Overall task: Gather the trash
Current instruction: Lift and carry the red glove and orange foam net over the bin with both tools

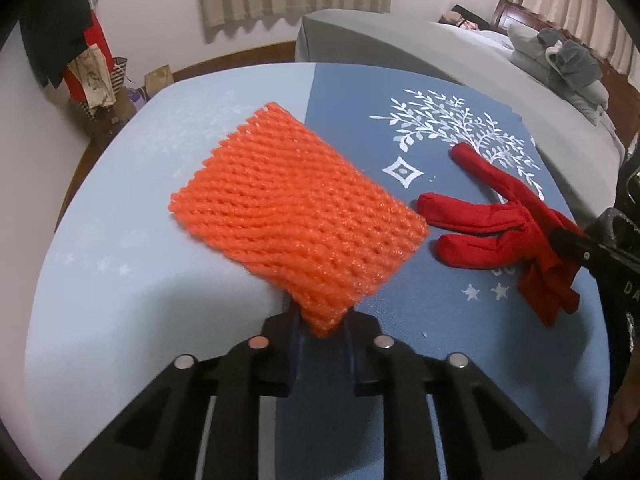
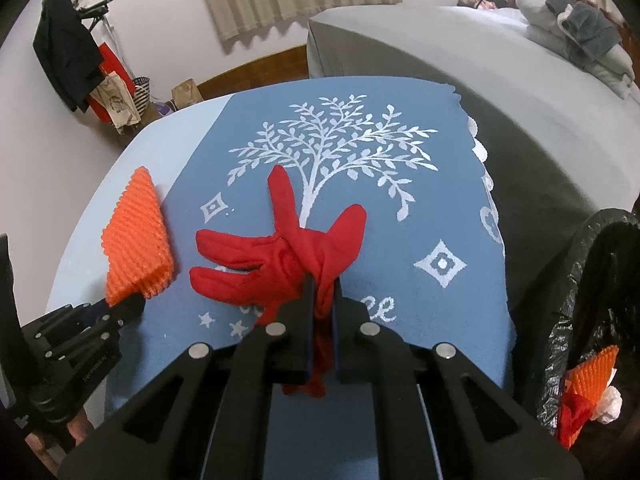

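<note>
Only the right wrist view shows the trash bin [image 2: 600,280], lined with a black bag and standing to the right of the right gripper [image 2: 322,292]; inside it lie one more orange net piece [image 2: 592,376], a red scrap and something white. Only the left wrist view shows the full face of the orange foam net [image 1: 296,224]: a flat rectangle of bright orange mesh, ribbed in diagonal rows, fanning out ahead of the left gripper [image 1: 320,320], whose jaws are clenched on its near corner. The red glove [image 2: 280,256] is thin cloth, fingers splayed forward and left of the right jaws, which grasp its bunched cuff. Both things are above the blue tablecloth [image 2: 400,300] with its white tree print. Count: two grippers, one glove, two orange nets, one bin.
</note>
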Demonstrator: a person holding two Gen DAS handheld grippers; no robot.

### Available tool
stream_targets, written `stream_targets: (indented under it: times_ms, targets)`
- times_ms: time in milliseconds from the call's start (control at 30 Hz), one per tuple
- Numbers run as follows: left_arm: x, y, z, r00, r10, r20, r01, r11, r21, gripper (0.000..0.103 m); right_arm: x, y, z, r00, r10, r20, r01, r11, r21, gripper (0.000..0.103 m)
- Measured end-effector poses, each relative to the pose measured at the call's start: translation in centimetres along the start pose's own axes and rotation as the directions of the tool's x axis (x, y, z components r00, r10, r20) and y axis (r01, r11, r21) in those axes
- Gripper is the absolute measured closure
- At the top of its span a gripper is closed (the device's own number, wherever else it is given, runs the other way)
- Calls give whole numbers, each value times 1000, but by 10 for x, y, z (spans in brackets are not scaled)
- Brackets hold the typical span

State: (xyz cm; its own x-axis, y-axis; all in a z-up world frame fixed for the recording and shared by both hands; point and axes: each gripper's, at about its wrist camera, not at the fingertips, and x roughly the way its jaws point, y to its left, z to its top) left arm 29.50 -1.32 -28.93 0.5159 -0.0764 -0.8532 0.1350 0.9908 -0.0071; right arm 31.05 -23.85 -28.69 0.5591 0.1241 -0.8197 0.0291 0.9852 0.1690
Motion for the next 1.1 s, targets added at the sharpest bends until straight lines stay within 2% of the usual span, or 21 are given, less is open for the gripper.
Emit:
stream_targets:
  times_ms: [300, 600, 1100]
  targets:
    - [-31, -3, -2, 999, -4, 34, 3, 1000, 2, 89, -10, 6, 2, 1000, 10, 11, -10, 1000, -5, 97]
    - [-73, -11, -12, 998, 9, 59, -9, 1000, 7, 89, -41, 19, 1, 999, 26, 43, -25, 999, -25, 97]
    - [-155, -47, -31, 991, -14, 136, 7, 999, 48, 89, -137, 25, -14, 990, 36, 133, -29, 998, -53, 97]
